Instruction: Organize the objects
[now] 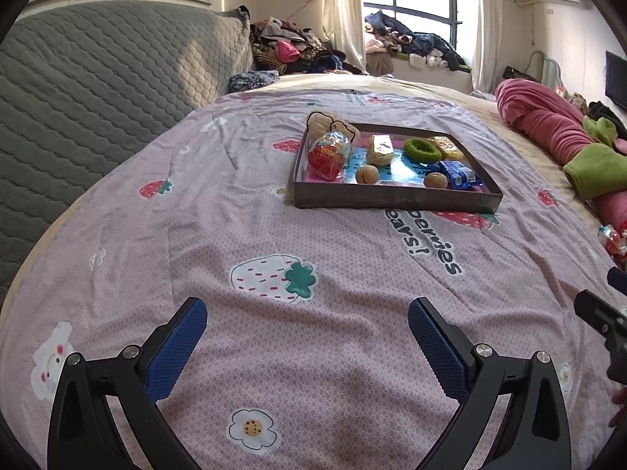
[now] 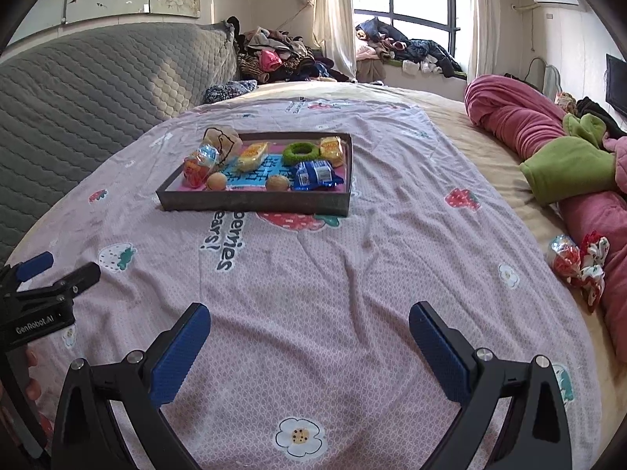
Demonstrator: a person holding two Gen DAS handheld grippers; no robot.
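Both of your hand-held grippers hang above the pink strawberry-print bedspread (image 2: 352, 274) near the bed's near edge, well short of the tray. Your left hand-held gripper (image 1: 307, 323) has its blue-padded fingers spread wide with nothing between them, and your right hand-held gripper (image 2: 309, 325) is equally wide and holds nothing. The dark rectangular tray (image 2: 254, 199) sits toward the middle of the bed, holding a green fuzzy ring (image 2: 301, 152), a blue snack packet (image 2: 315, 174), two round walnuts (image 2: 277, 183), yellow wrapped snacks (image 2: 252, 156) and a red-and-clear candy bag (image 2: 198, 166). Another red-and-white wrapped packet (image 2: 566, 260) lies at the bed's right edge, against the rolled pink blanket (image 2: 517, 117).
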